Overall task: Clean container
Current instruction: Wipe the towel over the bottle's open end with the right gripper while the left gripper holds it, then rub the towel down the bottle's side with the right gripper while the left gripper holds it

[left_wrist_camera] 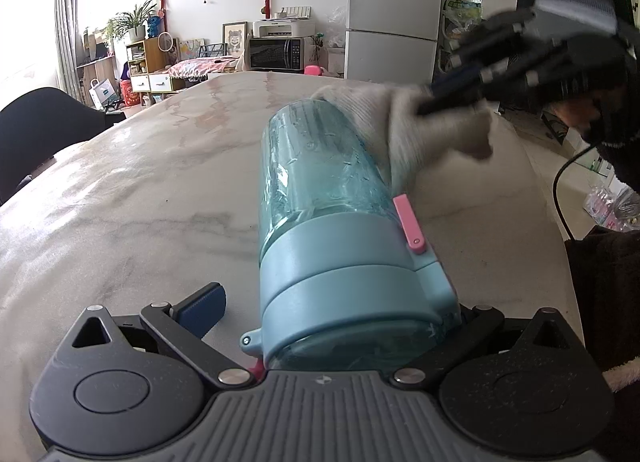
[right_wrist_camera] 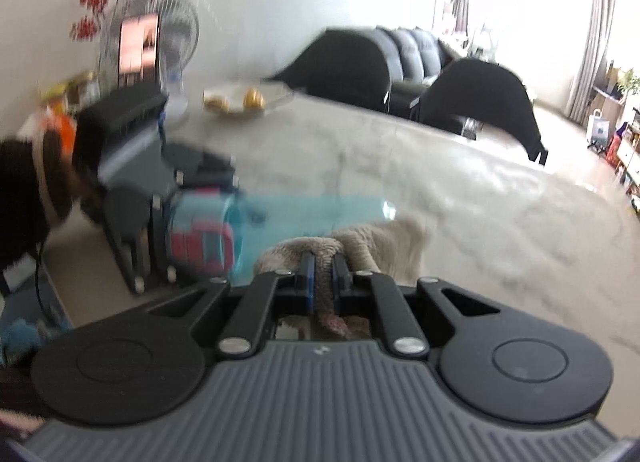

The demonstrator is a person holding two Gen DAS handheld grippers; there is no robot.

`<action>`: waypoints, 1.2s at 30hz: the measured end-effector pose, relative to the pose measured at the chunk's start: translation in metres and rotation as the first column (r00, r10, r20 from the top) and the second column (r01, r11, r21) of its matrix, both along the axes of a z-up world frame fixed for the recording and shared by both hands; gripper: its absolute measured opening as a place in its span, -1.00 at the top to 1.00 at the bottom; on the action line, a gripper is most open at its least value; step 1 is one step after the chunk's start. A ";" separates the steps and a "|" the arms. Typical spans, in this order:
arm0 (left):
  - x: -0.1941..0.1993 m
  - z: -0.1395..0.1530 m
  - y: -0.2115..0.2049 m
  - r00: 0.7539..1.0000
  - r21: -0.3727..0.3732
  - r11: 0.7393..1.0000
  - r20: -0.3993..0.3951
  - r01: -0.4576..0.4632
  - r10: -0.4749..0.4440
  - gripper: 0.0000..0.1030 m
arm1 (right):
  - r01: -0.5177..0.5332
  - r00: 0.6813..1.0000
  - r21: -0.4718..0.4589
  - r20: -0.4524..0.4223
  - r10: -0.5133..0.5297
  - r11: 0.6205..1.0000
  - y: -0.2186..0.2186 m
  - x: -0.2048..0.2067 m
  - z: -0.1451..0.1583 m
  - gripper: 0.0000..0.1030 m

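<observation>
Marbled and pale, the desk [left_wrist_camera: 120,190] carries only the work in hand, with a fridge and shelves behind it. Wiping looks under way: the blue container [left_wrist_camera: 320,182] lies on its side well in from the near edge, its capped end between the left tongs [left_wrist_camera: 336,326]. One left pad stands visibly clear of the cap and the other is hidden behind it, so I cannot tell whether they clamp it. The right tongs [right_wrist_camera: 323,262] are pinched together on a beige cloth [right_wrist_camera: 360,246], which lies against the clear far end of the container. Next, I judge, the cloth must be rubbed along the wall while the left side keeps the container from rolling. Both tongs slope downward toward the desk.
</observation>
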State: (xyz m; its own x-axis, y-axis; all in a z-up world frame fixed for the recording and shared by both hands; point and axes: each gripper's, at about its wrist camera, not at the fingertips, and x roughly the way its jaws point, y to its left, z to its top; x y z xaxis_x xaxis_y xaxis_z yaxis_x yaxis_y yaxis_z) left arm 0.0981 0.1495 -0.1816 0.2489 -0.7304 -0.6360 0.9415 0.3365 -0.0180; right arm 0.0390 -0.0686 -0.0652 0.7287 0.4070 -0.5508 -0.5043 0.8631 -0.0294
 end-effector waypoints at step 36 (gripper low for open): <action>0.005 -0.002 -0.003 1.000 0.003 1.000 0.004 -0.001 0.000 -1.00 | 0.036 0.991 0.110 -0.131 -0.021 0.993 0.008 0.009 -0.046 0.83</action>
State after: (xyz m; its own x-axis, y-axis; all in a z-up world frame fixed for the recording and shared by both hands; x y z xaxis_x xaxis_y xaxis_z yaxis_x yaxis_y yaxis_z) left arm 0.1031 0.1460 -0.1833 0.2520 -0.7281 -0.6375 0.9414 0.3370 -0.0127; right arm 0.0478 -0.0603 -0.1108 0.6665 0.4514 -0.5933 -0.4725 0.8714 0.1321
